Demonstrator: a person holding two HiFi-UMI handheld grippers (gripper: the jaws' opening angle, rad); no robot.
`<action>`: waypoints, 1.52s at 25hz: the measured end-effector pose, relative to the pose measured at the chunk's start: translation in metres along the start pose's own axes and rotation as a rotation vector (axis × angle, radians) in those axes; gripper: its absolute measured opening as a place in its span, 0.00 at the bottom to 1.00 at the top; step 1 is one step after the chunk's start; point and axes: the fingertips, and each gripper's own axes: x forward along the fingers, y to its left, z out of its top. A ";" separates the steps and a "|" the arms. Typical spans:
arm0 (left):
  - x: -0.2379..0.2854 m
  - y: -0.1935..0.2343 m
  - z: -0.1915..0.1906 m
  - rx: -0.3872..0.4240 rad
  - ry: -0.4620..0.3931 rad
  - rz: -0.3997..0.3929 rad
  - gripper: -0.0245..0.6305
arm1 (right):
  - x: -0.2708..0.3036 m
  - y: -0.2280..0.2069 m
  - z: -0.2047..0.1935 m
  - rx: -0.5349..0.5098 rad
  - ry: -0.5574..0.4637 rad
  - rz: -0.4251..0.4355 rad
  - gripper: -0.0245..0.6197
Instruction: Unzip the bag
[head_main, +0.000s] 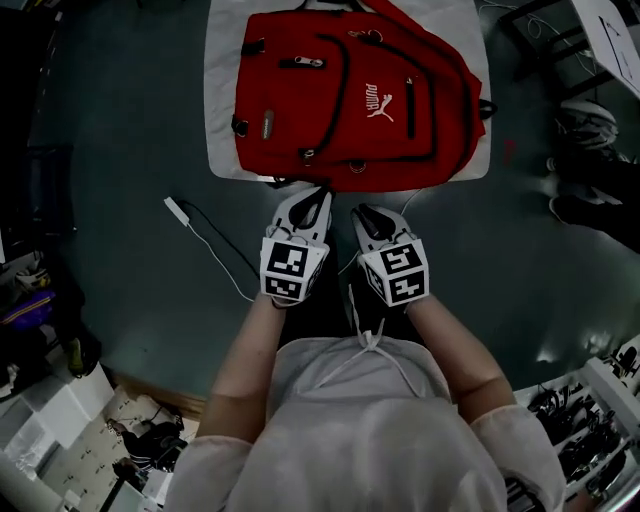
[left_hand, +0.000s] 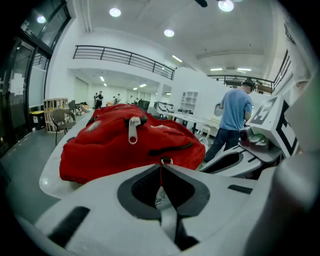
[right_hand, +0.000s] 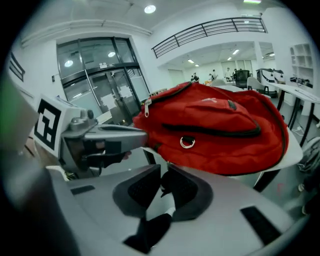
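Observation:
A red backpack (head_main: 355, 95) lies flat on a white table (head_main: 222, 150), its black zippers closed and a silver zipper pull (head_main: 302, 62) near the top left. My left gripper (head_main: 312, 192) is shut with nothing in it, its tip at the bag's near edge. Just right of it, my right gripper (head_main: 362, 212) is also shut and holds nothing. In the left gripper view the backpack (left_hand: 130, 142) rises right behind the closed jaws, a zipper pull (left_hand: 133, 131) hanging on top. The right gripper view shows the backpack (right_hand: 220, 130) with a metal ring (right_hand: 187, 142) on its front.
A white cable with a small adapter (head_main: 178, 210) trails over the dark floor on the left. Cluttered shelves (head_main: 60, 420) and boxes of parts (head_main: 590, 420) flank the person's body. Shoes (head_main: 590, 120) sit right of the table. A person in a blue shirt (left_hand: 232, 120) stands beyond.

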 end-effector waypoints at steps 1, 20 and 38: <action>0.006 0.004 -0.010 -0.008 0.023 -0.011 0.07 | 0.009 -0.001 -0.005 0.000 0.009 -0.005 0.09; 0.038 0.036 -0.041 -0.144 0.017 -0.024 0.07 | 0.110 -0.016 -0.014 -0.056 -0.041 -0.089 0.22; 0.038 0.035 -0.045 -0.093 0.050 0.074 0.07 | 0.070 -0.028 -0.042 -0.114 0.191 -0.052 0.09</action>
